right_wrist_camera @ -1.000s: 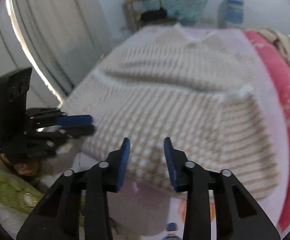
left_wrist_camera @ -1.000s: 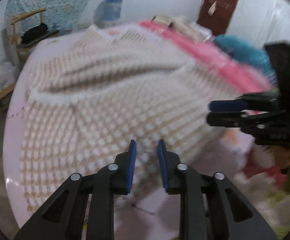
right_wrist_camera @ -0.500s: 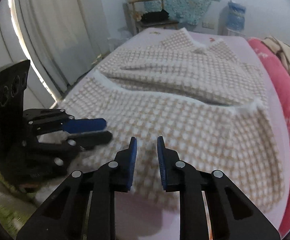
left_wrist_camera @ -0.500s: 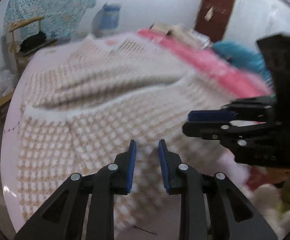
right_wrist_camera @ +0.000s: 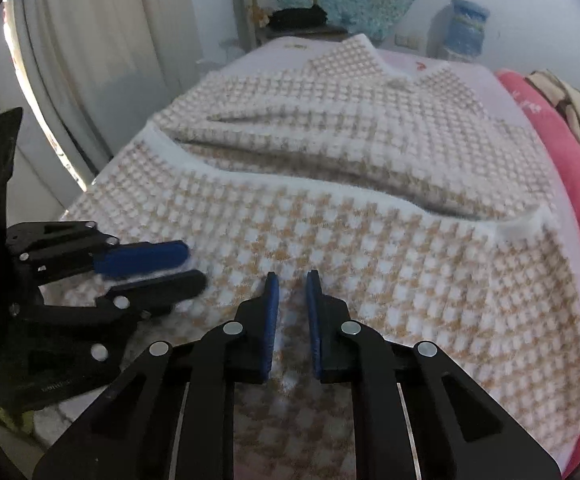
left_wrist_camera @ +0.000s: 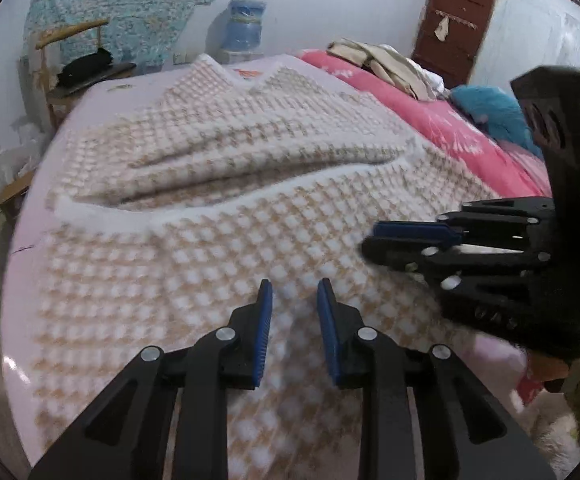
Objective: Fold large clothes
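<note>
A large beige-and-white checked fleece garment (left_wrist_camera: pixel 218 216) lies spread on the bed, with both sleeves folded across its middle; it also fills the right wrist view (right_wrist_camera: pixel 370 208). My left gripper (left_wrist_camera: pixel 293 292) is over the near hem, its jaws a small gap apart with fabric between them. My right gripper (right_wrist_camera: pixel 291 280) is over the same hem, just to the right, jaws nearly closed on a ridge of fabric. Each gripper shows in the other's view: the right one (left_wrist_camera: pixel 410 238), the left one (right_wrist_camera: pixel 158 266).
The pale pink sheet (left_wrist_camera: pixel 22 264) shows at the bed's left edge. A pink quilt (left_wrist_camera: pixel 430 120) with beige clothes (left_wrist_camera: pixel 386 64) and a blue cushion (left_wrist_camera: pixel 490 114) lies right. A wooden chair (right_wrist_camera: pixel 286 12), a water jug (left_wrist_camera: pixel 244 24), curtains (right_wrist_camera: pixel 102 60) stand beyond.
Both grippers have come forward over the near hem and closer together. The right gripper's jaws have narrowed from wide open to a slim gap with fabric bunched between them.
</note>
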Tool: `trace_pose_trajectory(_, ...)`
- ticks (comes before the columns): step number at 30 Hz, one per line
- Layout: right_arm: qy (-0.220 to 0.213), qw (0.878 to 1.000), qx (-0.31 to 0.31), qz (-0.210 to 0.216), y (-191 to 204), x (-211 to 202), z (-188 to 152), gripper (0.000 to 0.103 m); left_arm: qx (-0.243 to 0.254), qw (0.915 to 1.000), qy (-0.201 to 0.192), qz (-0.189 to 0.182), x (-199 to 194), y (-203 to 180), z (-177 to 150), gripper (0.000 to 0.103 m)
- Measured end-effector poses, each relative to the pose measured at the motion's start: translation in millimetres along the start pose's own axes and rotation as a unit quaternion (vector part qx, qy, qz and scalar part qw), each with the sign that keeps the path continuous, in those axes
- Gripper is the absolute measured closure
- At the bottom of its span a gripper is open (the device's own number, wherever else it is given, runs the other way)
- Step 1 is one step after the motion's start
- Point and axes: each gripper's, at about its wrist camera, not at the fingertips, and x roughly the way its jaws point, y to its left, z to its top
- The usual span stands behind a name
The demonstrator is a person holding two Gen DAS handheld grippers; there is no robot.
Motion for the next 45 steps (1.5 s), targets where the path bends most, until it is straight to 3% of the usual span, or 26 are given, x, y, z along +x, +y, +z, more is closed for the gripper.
trace_pose_trajectory(2, -0.009, 1.000, 0.002, 0.013, 3, -15, -4, 0.091, 0.008, 0.9998, -0.015, 0.009, -16, 2, -9, 0.079)
trace_pose_trajectory(5, 0.012, 1.000, 0.002, -0.008, 1, 0, -15, 0.094, -0.007, 0.9996, 0.014, 0.025, -4, 15, -25, 0.079)
trace_pose_trajectory(9, 0.007, 1.000, 0.027, 0.014, -2, -10, -10, 0.092, -0.019, 0.9996, 0.001, 0.019, -17, 16, -21, 0.079)
trace_pose_trajectory(12, -0.019, 0.998, -0.007, 0.052, 13, -38, -16, 0.092, -0.003, 0.9996, -0.029, -0.003, -49, 12, -26, 0.079)
trace_pose_trajectory(14, -0.011, 0.997, -0.031, 0.073, 26, -38, -27, 0.092, 0.008, 0.9999, -0.015, -0.003, -48, 8, -35, 0.079)
trace_pose_trajectory(16, 0.013, 0.997, -0.035, 0.069, 36, -19, -38, 0.092, 0.003, 0.9999, 0.014, 0.010, -34, 9, -49, 0.079)
trace_pose_trajectory(19, 0.014, 0.997, -0.026, 0.068, 35, -23, -41, 0.092, -0.004, 0.9997, 0.009, 0.020, -35, 8, -51, 0.079)
trace_pose_trajectory(22, -0.013, 0.998, -0.024, 0.054, 28, -55, -46, 0.092, -0.022, 0.9989, -0.022, 0.036, -62, 15, -50, 0.079)
trace_pose_trajectory(25, 0.016, 0.999, -0.001, 0.040, 17, -40, -64, 0.091, -0.065, 0.9961, 0.010, 0.060, -49, 38, -61, 0.079)
trace_pose_trajectory(28, 0.011, 0.997, 0.028, 0.067, 9, -45, -69, 0.091, -0.107, 0.9939, 0.001, 0.028, -51, 51, -62, 0.079)
trace_pose_trajectory(32, -0.007, 0.999, 0.044, 0.013, -9, -73, -77, 0.089, -0.122, 0.9901, -0.015, 0.068, -68, 64, -64, 0.079)
trace_pose_trajectory(35, 0.012, 0.995, 0.101, 0.012, -46, -55, -89, 0.077, -0.156, 0.9865, -0.011, 0.051, -59, 82, -74, 0.079)
trace_pose_trajectory(36, 0.011, 0.991, 0.126, 0.032, -54, -51, -94, 0.077, -0.155, 0.9864, -0.013, 0.053, -59, 80, -72, 0.079)
trace_pose_trajectory(39, 0.007, 0.992, 0.121, 0.033, -56, -65, -93, 0.077, -0.141, 0.9876, -0.013, 0.069, -66, 74, -64, 0.079)
trace_pose_trajectory(42, -0.020, 0.989, 0.145, -0.004, -79, -83, -96, 0.077, -0.149, 0.9850, -0.015, 0.085, -68, 80, -66, 0.079)
trace_pose_trajectory(44, -0.004, 0.983, 0.179, -0.045, -104, -73, -105, 0.077, -0.156, 0.9846, -0.009, 0.079, -59, 87, -69, 0.079)
trace_pose_trajectory(45, 0.008, 0.981, 0.189, -0.041, -113, -66, -110, 0.080, -0.149, 0.9853, -0.011, 0.082, -57, 85, -69, 0.079)
